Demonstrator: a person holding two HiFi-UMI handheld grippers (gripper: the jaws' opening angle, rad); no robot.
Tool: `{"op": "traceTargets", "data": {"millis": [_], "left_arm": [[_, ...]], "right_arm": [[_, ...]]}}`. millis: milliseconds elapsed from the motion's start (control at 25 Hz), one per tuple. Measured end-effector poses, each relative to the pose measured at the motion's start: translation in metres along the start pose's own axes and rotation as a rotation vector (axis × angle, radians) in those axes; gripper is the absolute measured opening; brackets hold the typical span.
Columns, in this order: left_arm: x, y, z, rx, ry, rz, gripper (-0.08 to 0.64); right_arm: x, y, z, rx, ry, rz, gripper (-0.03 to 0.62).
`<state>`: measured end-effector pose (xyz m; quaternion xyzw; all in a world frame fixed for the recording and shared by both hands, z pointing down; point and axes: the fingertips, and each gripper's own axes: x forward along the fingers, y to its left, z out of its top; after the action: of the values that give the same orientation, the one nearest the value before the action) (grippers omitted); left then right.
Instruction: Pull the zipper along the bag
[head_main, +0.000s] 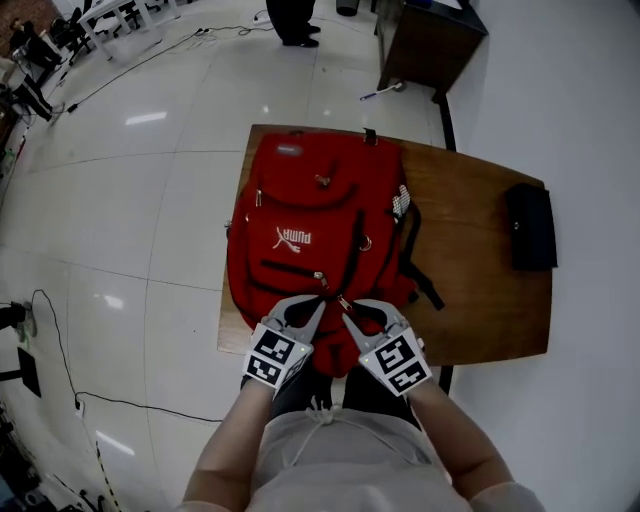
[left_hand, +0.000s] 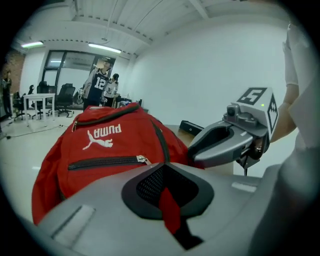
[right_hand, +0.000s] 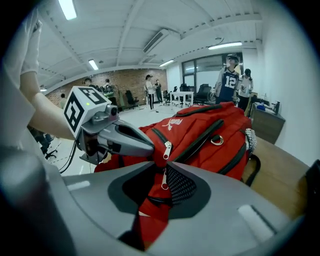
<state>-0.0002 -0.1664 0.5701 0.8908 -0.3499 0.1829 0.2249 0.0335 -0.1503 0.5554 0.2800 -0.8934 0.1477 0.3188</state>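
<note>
Wooden table (head_main: 480, 290) below your head camera holds the red backpack (head_main: 320, 210) lying flat, and your left gripper (head_main: 320, 302) and right gripper (head_main: 346, 318) slant down with their tips converging on its near end. Your left gripper view shows those jaws closed, with red fabric behind the slit. Your right gripper view shows jaws slightly apart around a dangling zipper pull (right_hand: 163, 181), unclamped, so the pull looks not yet begun.

Left claw (left_hand: 164, 164) tight on red backpack (left_hand: 110, 145)
</note>
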Motion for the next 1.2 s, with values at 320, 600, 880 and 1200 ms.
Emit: {"op": "traceTargets", "data": {"millis": [320,600,880,1200], "left_arm": [[0.026,0.009,-0.019,-0.059,0.073,-0.009,0.006],[0.033,0.012,-0.021,-0.066,0.079,-0.013,0.006],[0.040,0.006,-0.029,0.003,0.144,-0.022,0.006],[0.048,0.010,-0.036,-0.024,0.220,-0.002,0.006]], "right_arm": [[0.037,0.000,-0.027,-0.083,0.109,0.039,0.123],[0.052,-0.013,-0.040,-0.065,0.148,0.026,0.096],[0.046,-0.019,-0.036,0.055,0.146,0.082,0.014],[0.040,-0.022,-0.034,-0.035,0.236,0.110,0.011]]}}
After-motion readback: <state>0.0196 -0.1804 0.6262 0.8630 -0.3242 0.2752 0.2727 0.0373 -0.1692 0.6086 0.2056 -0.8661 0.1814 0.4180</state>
